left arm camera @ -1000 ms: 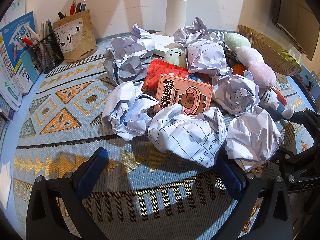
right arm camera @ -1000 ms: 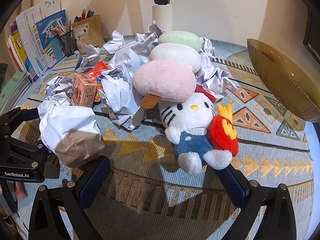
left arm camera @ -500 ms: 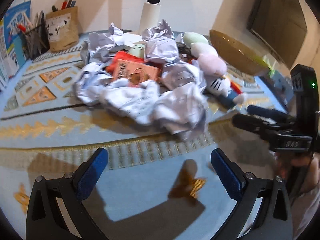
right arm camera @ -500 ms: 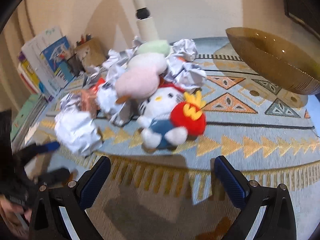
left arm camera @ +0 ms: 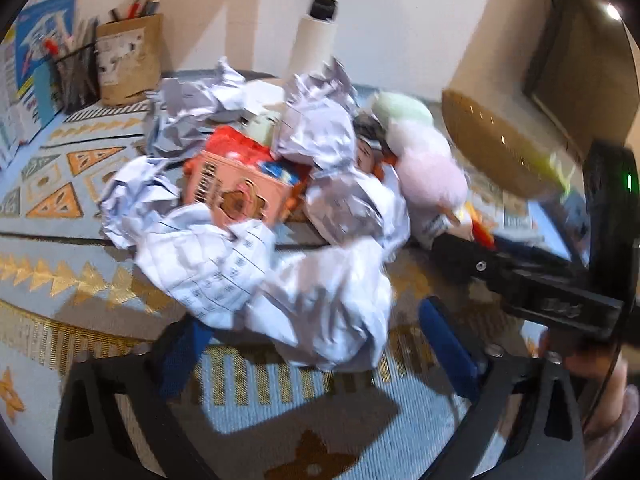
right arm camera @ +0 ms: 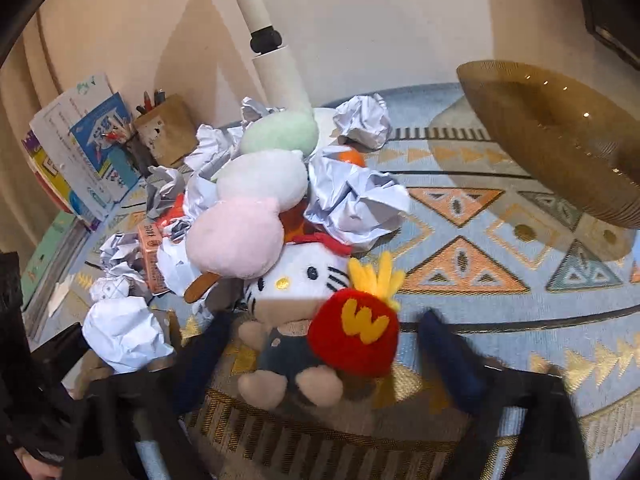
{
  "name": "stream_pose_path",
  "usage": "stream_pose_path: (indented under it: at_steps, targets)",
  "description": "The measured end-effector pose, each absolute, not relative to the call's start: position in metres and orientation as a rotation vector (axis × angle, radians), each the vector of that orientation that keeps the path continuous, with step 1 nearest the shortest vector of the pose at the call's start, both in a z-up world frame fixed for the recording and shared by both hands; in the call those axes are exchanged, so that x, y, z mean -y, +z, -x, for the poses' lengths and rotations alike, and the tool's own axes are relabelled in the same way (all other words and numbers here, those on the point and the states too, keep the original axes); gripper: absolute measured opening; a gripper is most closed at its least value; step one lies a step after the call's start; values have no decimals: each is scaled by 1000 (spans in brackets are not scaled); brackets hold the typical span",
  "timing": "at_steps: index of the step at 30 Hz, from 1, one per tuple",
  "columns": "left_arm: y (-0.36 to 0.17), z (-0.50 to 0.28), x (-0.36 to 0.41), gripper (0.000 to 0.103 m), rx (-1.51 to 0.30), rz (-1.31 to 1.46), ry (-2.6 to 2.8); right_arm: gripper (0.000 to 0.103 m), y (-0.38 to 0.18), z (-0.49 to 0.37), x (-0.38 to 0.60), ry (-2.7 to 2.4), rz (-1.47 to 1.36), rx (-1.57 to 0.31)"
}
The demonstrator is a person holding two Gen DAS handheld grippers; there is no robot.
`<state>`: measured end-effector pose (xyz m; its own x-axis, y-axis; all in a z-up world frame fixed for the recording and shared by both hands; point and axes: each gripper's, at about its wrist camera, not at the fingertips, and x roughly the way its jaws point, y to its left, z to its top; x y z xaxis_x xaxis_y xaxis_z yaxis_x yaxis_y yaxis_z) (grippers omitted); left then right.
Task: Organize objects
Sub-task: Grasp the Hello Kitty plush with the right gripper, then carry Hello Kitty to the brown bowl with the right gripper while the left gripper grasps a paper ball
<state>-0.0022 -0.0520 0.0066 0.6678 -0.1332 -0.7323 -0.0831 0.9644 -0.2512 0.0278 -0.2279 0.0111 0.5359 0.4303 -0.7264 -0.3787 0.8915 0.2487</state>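
Observation:
A heap of crumpled paper balls and plush toys lies on a patterned blue mat (left arm camera: 72, 240). My left gripper (left arm camera: 314, 320) is open, with the nearest crumpled paper ball (left arm camera: 328, 304) between its blue fingers. Behind that ball lean a pink box with a bear picture (left arm camera: 236, 192) and more paper. My right gripper (right arm camera: 328, 320) is also open, its fingers on either side of a white cat plush (right arm camera: 300, 280) that holds a red fries pouch (right arm camera: 356, 332). A pink, white and green dango plush (right arm camera: 236, 240) rests on the cat's head. Both views are motion-blurred.
A ribbed golden bowl (right arm camera: 560, 148) stands at the right on the mat. At the back left stand a brown pen holder (left arm camera: 128, 64), a mesh pen cup (left arm camera: 76, 80) and upright books (right arm camera: 80, 152). A white lamp post (right arm camera: 276, 64) rises behind the heap.
Both grippers pulled back from the heap, then came forward again. The nearest paper ball now lies between the left fingers, the cat plush between the right fingers.

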Motion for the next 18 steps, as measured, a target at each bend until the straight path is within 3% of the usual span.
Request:
stream_pose_path:
  at_steps: [1, 3, 10, 13, 18]
  targets:
    - [7, 2, 51, 68, -836, 279, -18, 57, 12, -26, 229, 501, -75, -873]
    - [8, 4, 50, 48, -824, 305, -73, 51, 11, -23, 230, 534, -100, -879]
    - [18, 21, 51, 48, -746, 301, -71, 47, 26, -8, 237, 492, -86, -770]
    - [30, 36, 56, 48, -664, 261, -55, 46, 25, 3, 255, 494, -204, -759]
    - [42, 43, 71, 48, -586, 155, 7, 46, 35, 21, 300, 466, -408, -581]
